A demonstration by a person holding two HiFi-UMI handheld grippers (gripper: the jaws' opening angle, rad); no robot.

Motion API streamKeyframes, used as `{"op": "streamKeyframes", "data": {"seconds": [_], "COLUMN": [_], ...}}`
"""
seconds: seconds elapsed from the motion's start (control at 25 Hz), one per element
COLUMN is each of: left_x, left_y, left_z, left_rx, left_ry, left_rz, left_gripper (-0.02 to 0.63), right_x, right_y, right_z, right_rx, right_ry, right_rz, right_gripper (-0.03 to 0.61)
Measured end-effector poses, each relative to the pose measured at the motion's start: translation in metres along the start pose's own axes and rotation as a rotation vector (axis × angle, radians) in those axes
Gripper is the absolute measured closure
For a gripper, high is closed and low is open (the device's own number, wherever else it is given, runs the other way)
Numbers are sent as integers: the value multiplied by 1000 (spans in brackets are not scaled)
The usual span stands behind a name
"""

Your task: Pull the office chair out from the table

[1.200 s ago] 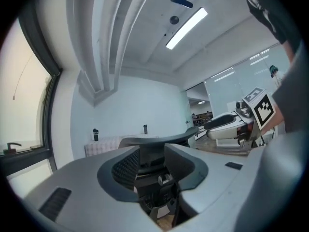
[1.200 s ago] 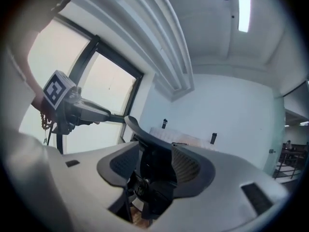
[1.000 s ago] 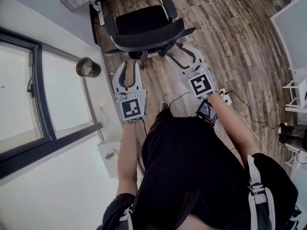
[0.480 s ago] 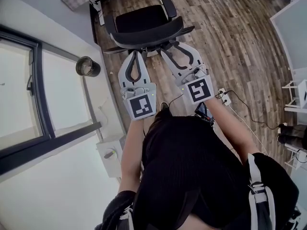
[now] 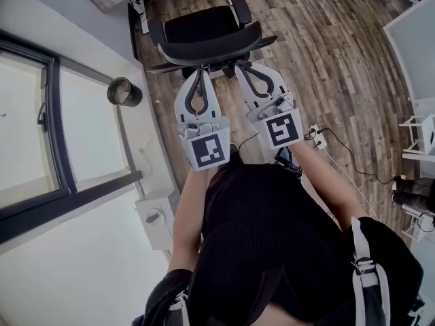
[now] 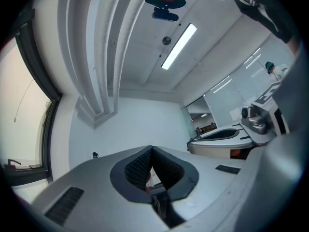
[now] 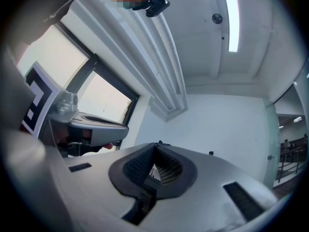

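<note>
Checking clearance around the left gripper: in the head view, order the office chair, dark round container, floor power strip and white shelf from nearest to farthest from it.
From the left gripper:
1. office chair, just ahead of its tips.
2. dark round container, off to its left.
3. power strip, off to its right and nearer the person.
4. white shelf, at the far right edge.

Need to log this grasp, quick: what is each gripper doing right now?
Left gripper: jaws just closed, now shut, nothing between them.
Right gripper: jaws just closed, now shut, nothing between them.
</note>
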State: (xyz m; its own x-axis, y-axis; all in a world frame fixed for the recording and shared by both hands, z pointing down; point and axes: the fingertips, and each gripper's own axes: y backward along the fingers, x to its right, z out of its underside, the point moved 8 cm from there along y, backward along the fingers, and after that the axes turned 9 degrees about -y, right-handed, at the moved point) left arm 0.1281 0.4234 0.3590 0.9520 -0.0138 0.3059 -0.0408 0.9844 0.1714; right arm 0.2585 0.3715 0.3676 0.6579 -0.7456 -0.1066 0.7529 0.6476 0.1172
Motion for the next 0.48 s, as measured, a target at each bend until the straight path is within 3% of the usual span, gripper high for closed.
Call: {"op": "streamKeyframes", "data": {"seconds": [0.48], "left_x": [7], "left_y": [-2], "left_z": [5], "left_rx": [-5], "left_ry": [-20], "left_rz": [11], "left_gripper": [624], "right_x": [-7], "right_y": [-7], "right_z": [4], "right_rx": [-23], "right_ry": [30], "right_rz": [-33], "right_gripper": [572]}}
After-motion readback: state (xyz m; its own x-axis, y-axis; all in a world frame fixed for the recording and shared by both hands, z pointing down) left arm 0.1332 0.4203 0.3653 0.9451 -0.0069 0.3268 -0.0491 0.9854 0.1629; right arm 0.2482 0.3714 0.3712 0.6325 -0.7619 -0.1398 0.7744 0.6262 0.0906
